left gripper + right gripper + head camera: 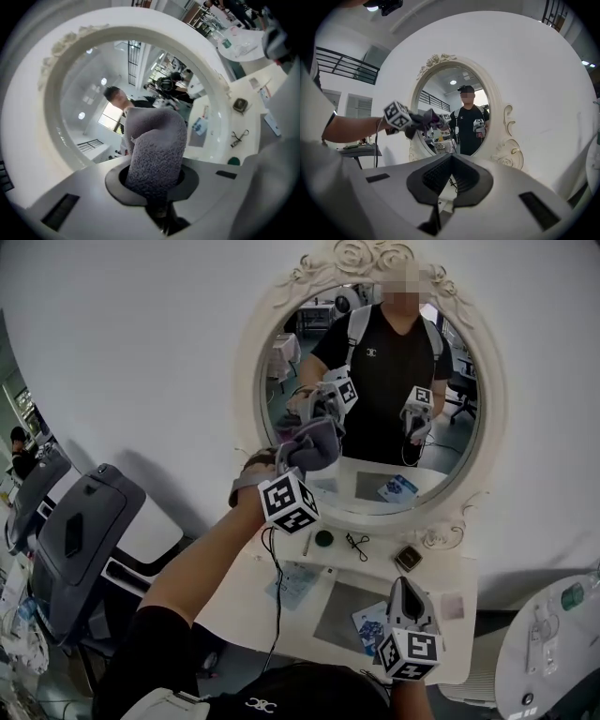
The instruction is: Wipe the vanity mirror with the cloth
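The oval vanity mirror (384, 390) in its ornate white frame (247, 381) hangs on the white wall over a white vanity table (450, 573). My left gripper (305, 454) is raised at the mirror's lower left, shut on a bunched grey cloth (316, 440) that sits against the glass. Through the left gripper view the cloth (154, 145) rises from the left gripper (157, 187) and fills the middle of the mirror (89, 93). My right gripper (406, 585) hangs low over the table, shut and empty; from the right gripper (450, 159) I see the mirror (461, 93) and cloth (421, 120) ahead.
On the table lie a green round lid (323, 538), a black eyelash curler (357, 542), a small dark box (408, 559) and a blue packet (368, 622). A grey chair (80, 540) stands at left, a round white table (553, 652) at right. A cable (277, 587) hangs from the left gripper.
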Tool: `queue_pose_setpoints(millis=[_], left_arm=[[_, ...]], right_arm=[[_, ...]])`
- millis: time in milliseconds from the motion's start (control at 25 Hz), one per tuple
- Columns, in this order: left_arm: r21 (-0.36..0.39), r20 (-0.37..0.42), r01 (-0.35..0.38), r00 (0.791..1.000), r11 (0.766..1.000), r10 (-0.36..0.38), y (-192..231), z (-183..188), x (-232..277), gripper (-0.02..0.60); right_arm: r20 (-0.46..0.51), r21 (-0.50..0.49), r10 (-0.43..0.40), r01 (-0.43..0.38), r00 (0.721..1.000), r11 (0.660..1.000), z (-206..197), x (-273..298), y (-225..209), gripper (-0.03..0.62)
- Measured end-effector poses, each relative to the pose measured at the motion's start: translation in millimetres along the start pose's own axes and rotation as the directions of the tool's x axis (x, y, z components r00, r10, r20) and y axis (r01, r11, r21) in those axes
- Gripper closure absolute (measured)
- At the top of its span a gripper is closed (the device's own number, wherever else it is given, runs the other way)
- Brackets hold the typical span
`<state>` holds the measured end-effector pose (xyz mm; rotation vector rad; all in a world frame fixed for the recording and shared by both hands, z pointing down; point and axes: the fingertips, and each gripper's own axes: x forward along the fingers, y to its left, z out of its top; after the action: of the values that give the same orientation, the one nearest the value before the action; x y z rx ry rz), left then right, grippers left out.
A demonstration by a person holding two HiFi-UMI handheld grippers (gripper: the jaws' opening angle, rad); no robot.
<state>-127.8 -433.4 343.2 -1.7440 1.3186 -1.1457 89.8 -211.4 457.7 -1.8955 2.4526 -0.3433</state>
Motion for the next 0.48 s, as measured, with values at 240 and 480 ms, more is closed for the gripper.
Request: queue_pose_setpoints(millis=[240, 480], left_arm=[[0.018, 0.152, -0.312, 0.940, 0.950, 0.306, 184, 86, -67, 0.522], [0.074, 0.191, -0.339, 0.928, 0.938, 0.320, 240, 142, -74, 0.522]], right_arm=[[0.011, 0.005, -0.012, 0.012, 1.000, 1.000, 3, -1, -5, 0.583], [0.019, 0.016, -0.037, 0.036, 0.999, 0.999, 6, -3, -17, 0.583]])
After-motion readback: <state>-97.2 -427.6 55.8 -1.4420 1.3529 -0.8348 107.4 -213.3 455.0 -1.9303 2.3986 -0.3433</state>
